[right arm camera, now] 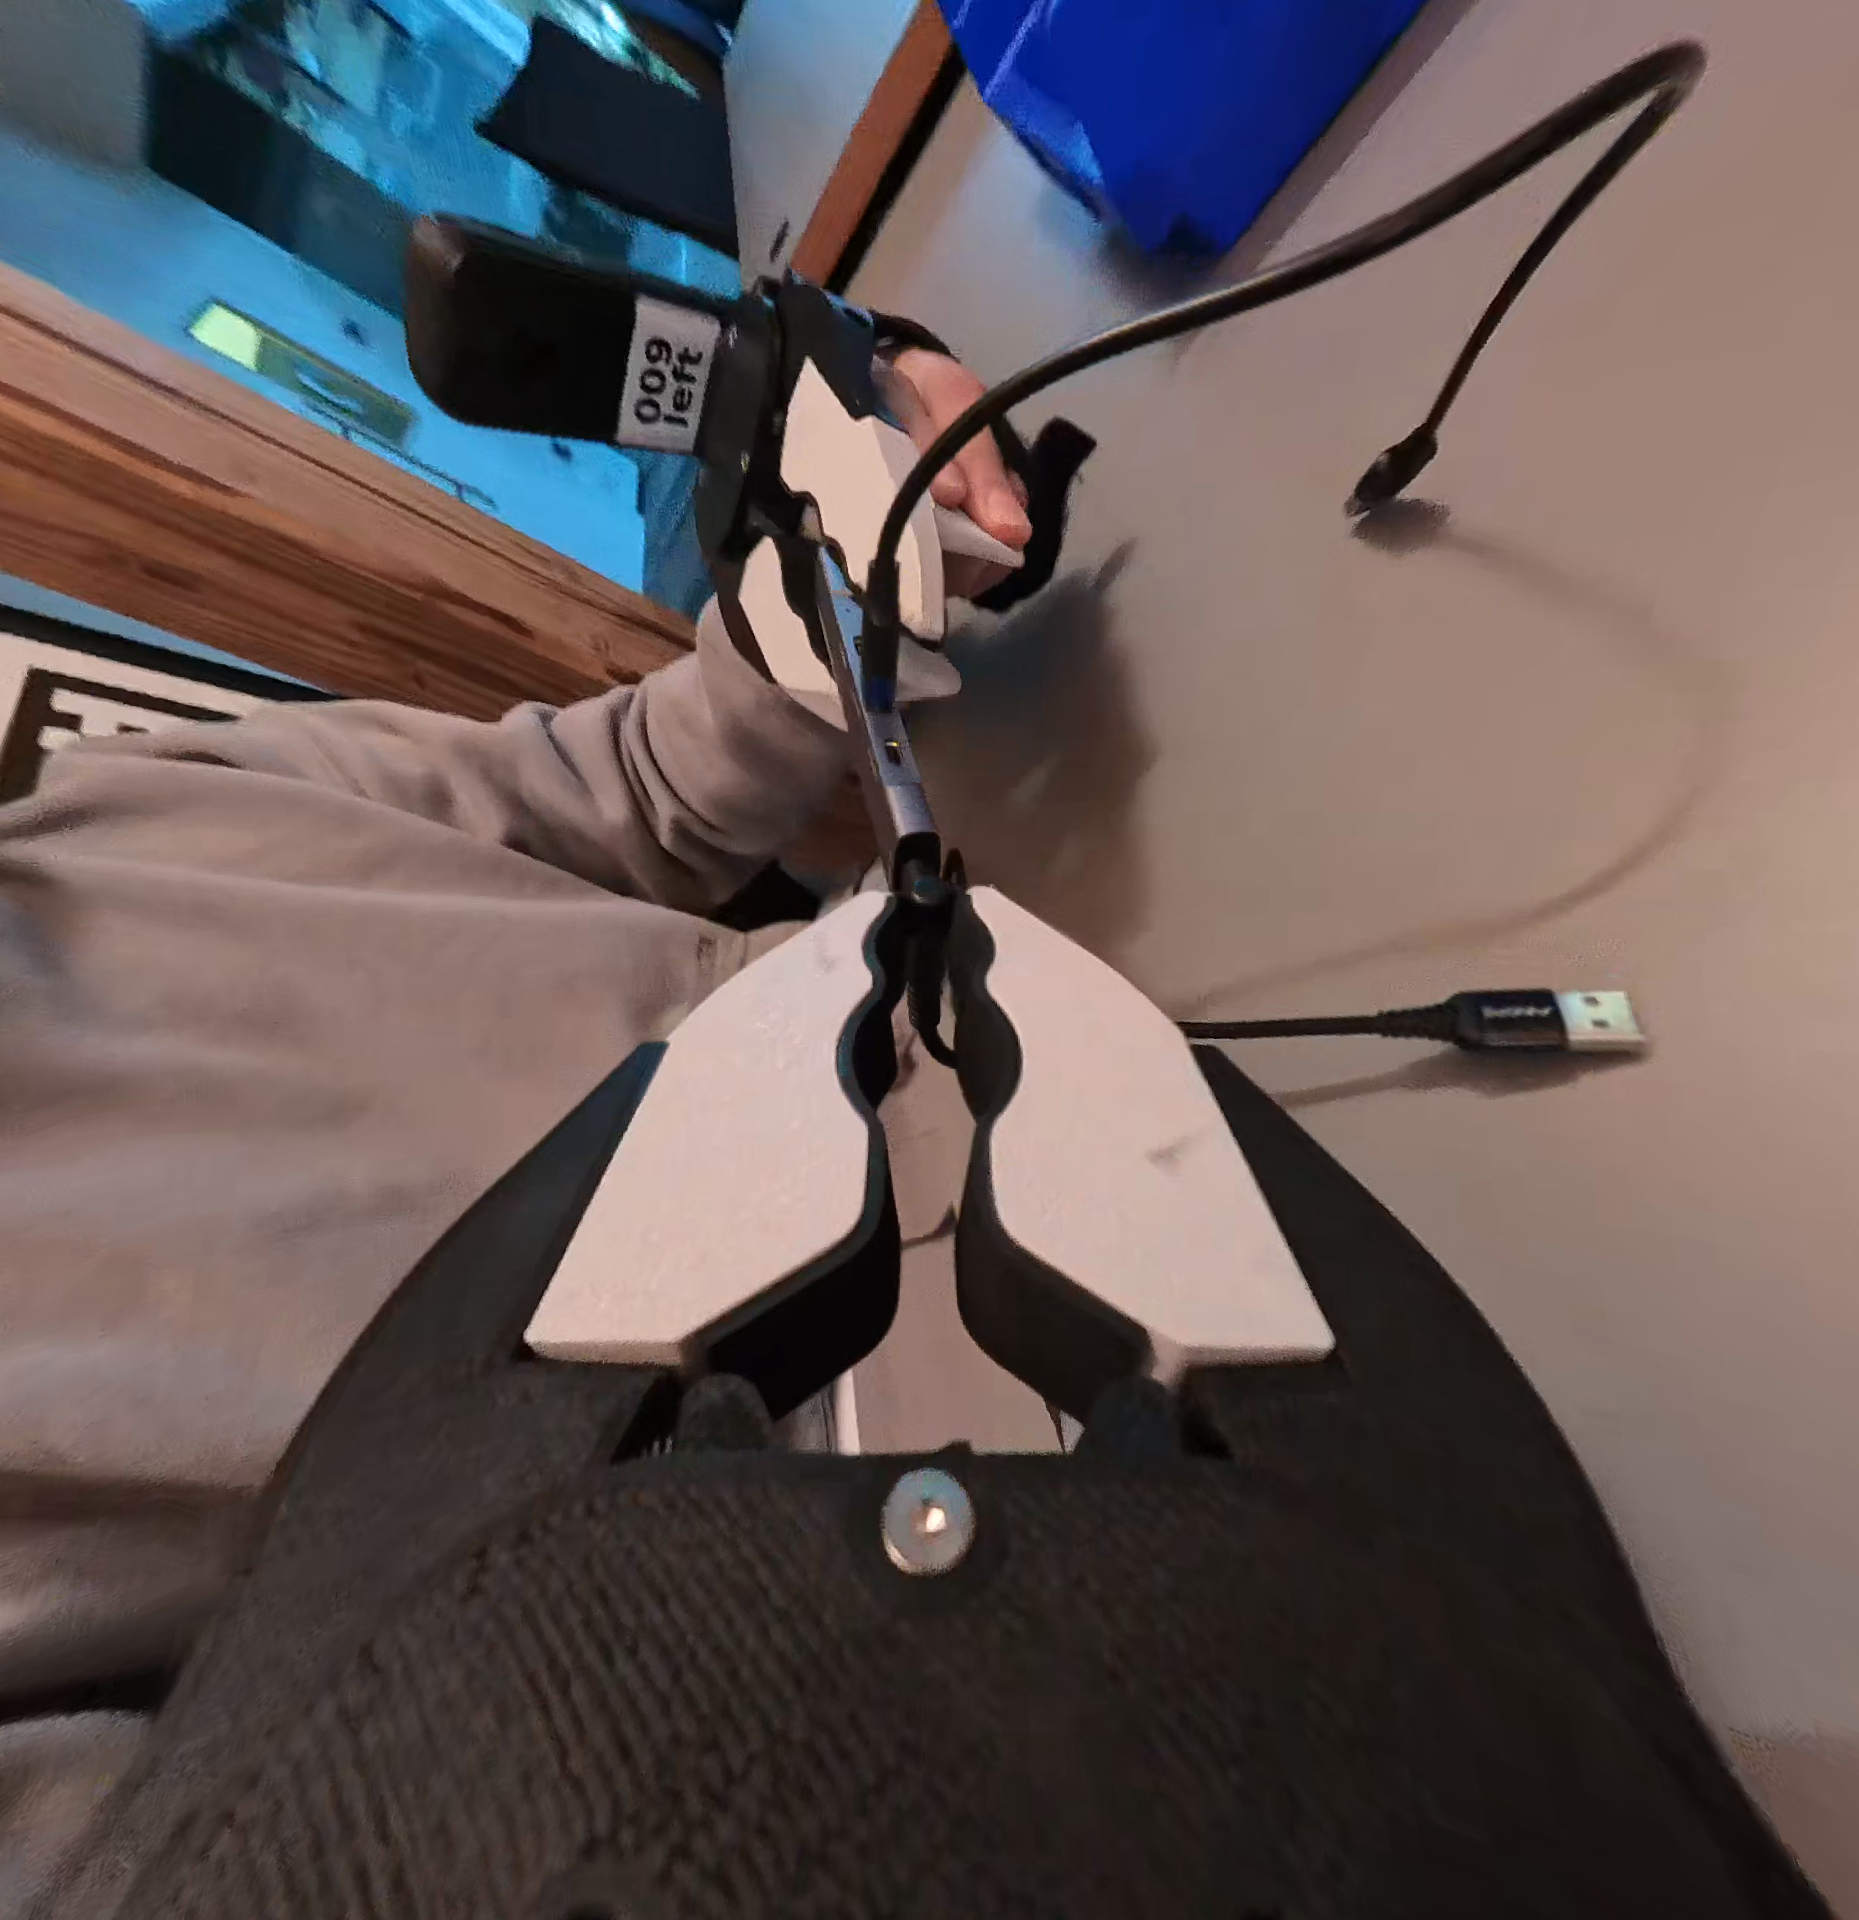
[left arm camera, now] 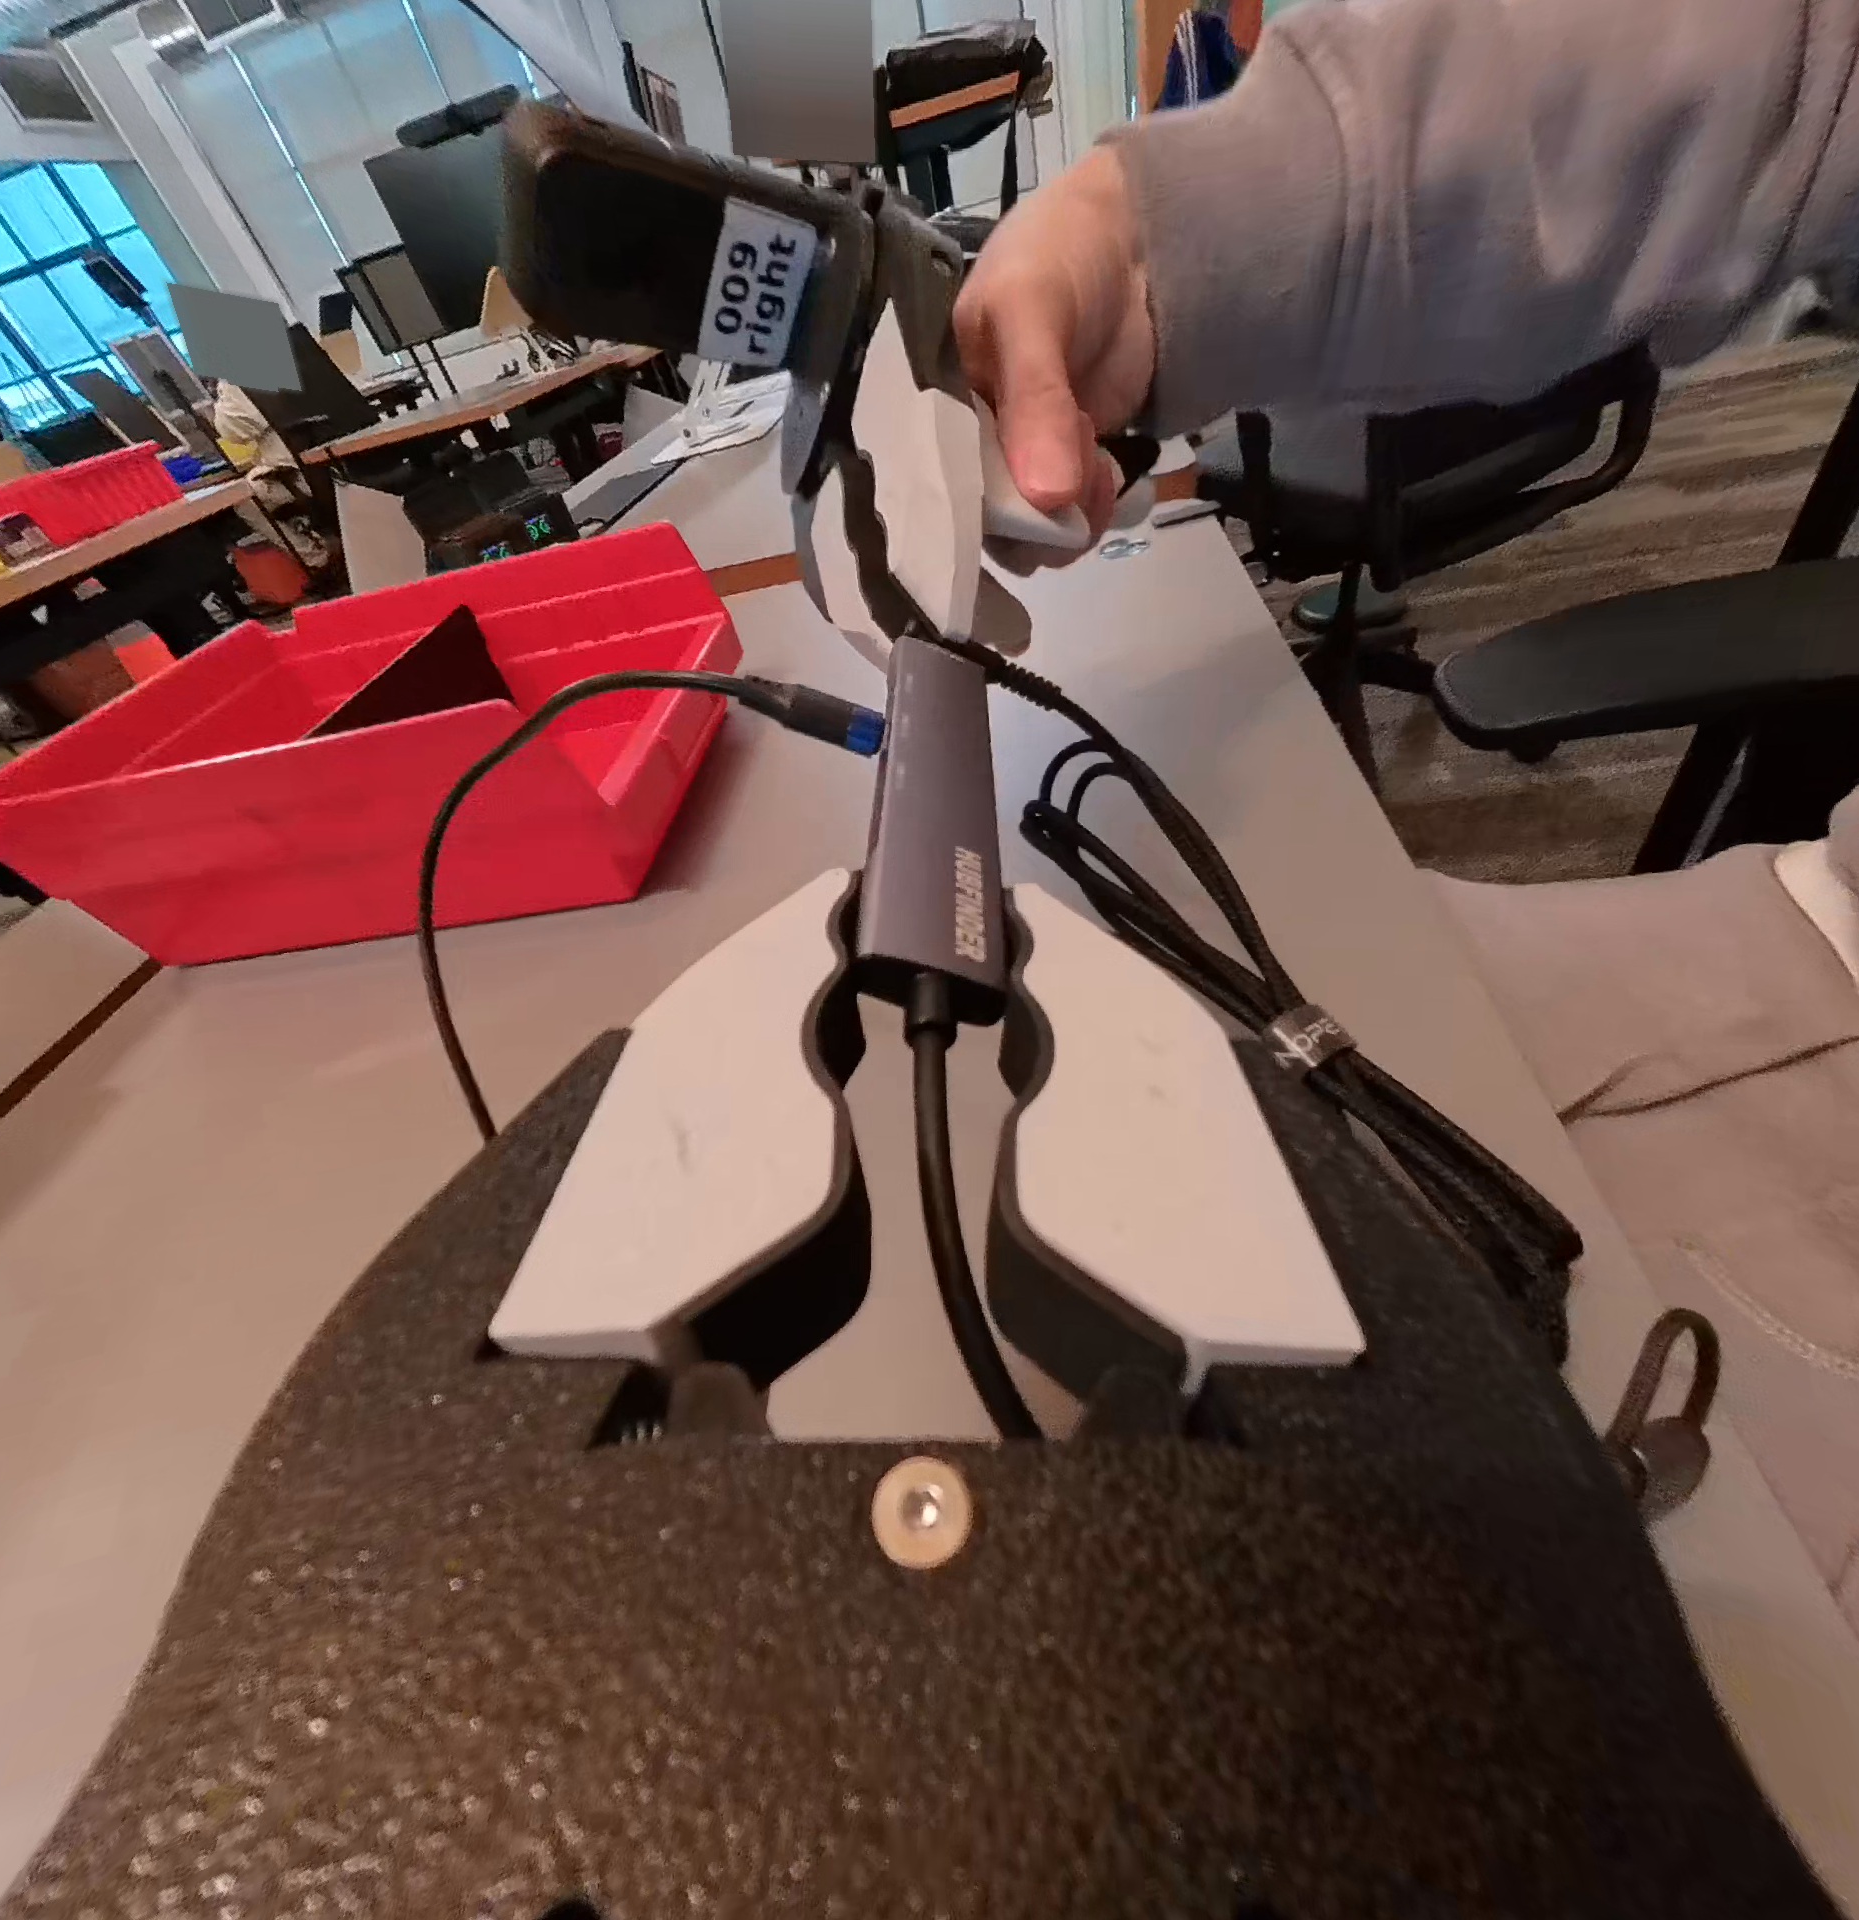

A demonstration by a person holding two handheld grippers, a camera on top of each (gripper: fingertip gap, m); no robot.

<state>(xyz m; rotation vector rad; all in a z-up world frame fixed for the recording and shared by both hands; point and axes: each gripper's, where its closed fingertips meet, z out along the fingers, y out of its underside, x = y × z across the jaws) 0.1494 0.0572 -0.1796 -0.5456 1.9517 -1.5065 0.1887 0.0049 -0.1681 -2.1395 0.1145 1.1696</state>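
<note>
Left claw (left arm camera: 930, 935) is clamped on the near end of the grey USB hub (left arm camera: 933, 821), held above the tabletop (left arm camera: 281, 1091) with its long axis running away, where right claw (left arm camera: 940, 623) pinches a cable plug (right arm camera: 923, 894) at the far end.

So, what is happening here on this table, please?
A person holds a tool in each hand. The left tool is shut on one end of a grey USB hub. The right tool grips a black cable plug at the hub's other end. Another black cable is plugged into its side. A red bin stands nearby.
</note>
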